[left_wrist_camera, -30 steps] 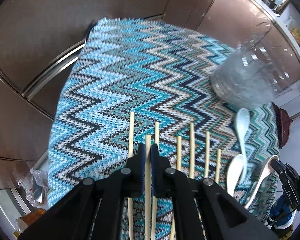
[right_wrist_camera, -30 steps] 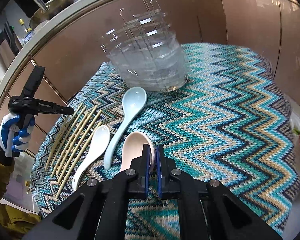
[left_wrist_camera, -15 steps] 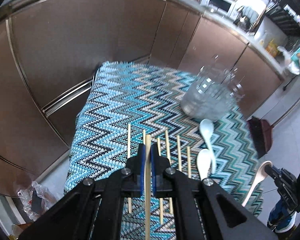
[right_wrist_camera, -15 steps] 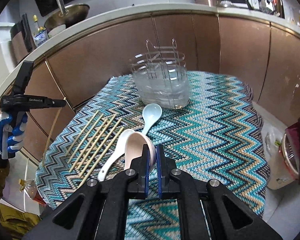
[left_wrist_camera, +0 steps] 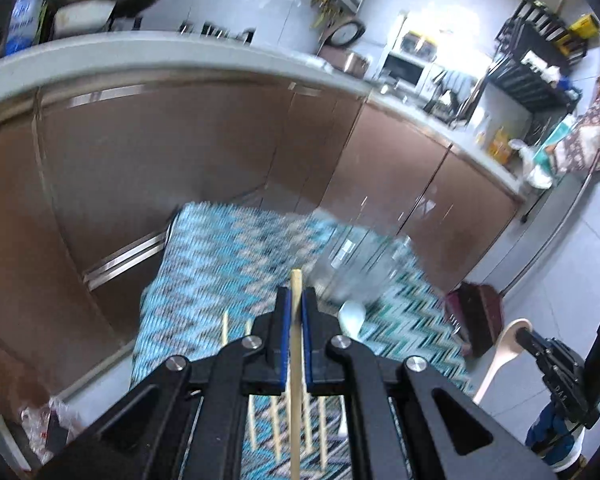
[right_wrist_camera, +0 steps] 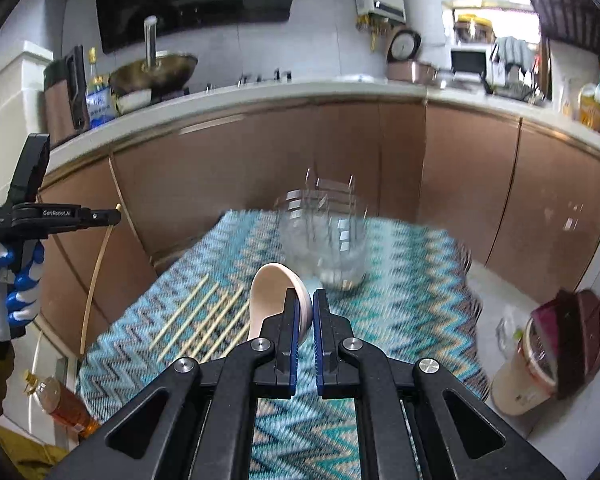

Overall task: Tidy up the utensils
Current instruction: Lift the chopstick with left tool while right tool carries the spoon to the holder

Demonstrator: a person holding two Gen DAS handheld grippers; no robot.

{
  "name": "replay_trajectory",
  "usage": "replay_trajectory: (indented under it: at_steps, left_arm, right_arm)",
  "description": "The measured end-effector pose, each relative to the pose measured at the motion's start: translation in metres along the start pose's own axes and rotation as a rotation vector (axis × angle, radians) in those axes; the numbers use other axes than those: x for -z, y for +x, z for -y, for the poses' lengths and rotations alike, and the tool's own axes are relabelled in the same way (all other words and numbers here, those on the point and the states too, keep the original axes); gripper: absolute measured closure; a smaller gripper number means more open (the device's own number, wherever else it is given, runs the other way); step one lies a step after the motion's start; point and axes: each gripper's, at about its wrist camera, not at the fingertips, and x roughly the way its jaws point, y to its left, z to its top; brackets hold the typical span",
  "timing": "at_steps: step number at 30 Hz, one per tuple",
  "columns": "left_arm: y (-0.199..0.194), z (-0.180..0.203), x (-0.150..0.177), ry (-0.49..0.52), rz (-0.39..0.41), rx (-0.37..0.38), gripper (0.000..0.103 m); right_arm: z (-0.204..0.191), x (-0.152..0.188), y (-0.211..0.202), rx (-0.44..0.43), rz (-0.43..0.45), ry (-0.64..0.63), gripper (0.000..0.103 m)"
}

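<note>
Both grippers have risen off the cloth: left gripper clamped on a chopstick, right gripper on a spoon. Likely next: the holder.

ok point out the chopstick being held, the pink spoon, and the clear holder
held chopstick (left_wrist_camera: 296, 360), left wrist view, mid shaft.
pink spoon (right_wrist_camera: 270, 292), right wrist view, bowl.
clear holder (right_wrist_camera: 328, 240), right wrist view, front wall.

one chopstick and beige spoon lifted; other chopsticks on cloth
</note>
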Motion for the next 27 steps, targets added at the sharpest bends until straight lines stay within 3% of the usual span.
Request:
replay_trajectory:
  at_steps: [8, 16, 21, 27]
  left_arm:
    - [0.007, 0.052, -0.068, 0.041, 0.202, 0.083, 0.098]
    - [0.055, 0.088, -0.118, 0.005, 0.394, 0.125, 0.098]
    - [0.102, 0.099, -0.128, -0.018, 0.474, 0.094, 0.098]
    - [0.153, 0.104, -0.111, -0.004, 0.532, 0.006, 0.098]
  right_arm:
    - [0.016, -0.06, 0.01, 0.105, 0.126, -0.043, 0.097]
    - [0.036, -0.109, 0.059, 0.216, 0.249, -0.08, 0.097]
    - [0.038, -0.116, 0.1, 0.28, 0.285, -0.117, 0.097]
    - [0.032, -0.104, 0.153, 0.371, 0.293, -0.179, 0.097]
